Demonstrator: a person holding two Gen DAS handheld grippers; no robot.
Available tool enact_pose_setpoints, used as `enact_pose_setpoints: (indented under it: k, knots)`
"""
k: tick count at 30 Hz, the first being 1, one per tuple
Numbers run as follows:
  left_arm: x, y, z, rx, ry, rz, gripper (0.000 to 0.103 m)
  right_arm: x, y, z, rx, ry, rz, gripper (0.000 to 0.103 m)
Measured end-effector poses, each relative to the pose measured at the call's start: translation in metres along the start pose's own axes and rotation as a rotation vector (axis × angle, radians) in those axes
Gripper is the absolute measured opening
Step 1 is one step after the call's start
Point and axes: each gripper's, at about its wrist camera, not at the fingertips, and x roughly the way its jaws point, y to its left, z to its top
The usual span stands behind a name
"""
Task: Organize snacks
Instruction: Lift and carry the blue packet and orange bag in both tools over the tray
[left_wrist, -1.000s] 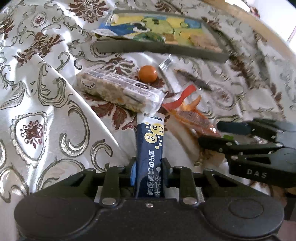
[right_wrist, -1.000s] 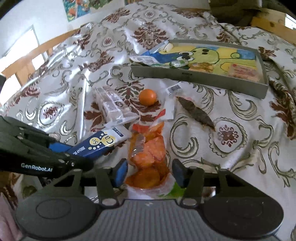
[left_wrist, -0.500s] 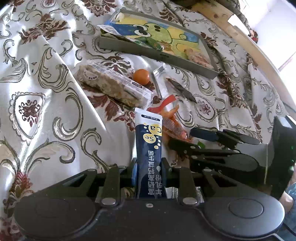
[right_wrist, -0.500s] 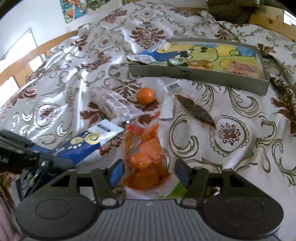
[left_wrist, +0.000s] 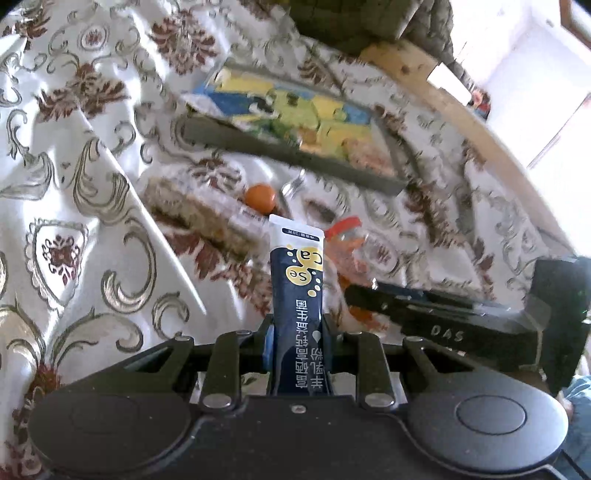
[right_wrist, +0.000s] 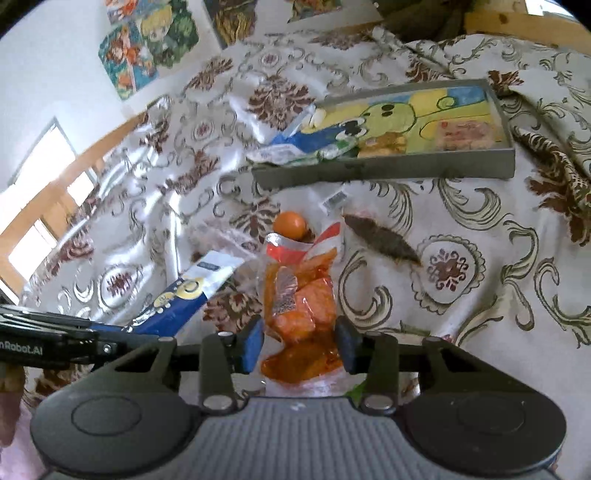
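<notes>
Left gripper: clamped on the navy sachet, low centre of frame, held by its lower end only.
Right gripper: pads pressed against the orange snack bag; a true grip could not be told.
Tray: upper right, well apart.
Risk: the limp sachet might slip or fold; the slack bag might sag free.
</notes>
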Motion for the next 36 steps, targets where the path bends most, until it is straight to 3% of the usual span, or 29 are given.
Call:
enact_pose_setpoints:
  k: [5,17,36]
  knots:
    - [-0.004,-0.003,0.001,0.005,-0.045,-0.025,0.026,0.0,-0.003,0.002,0.022,-0.015,0.006,0.046]
    - [-0.009,-0.01,0.004,0.058,-0.161,-0.004,0.026,-0.011,-0.01,0.009,0.09,-0.081,0.078,0.046]
    - [-0.015,-0.018,0.007,0.107,-0.315,0.093,0.026,-0.026,-0.015,0.021,0.125,-0.174,0.121,0.046]
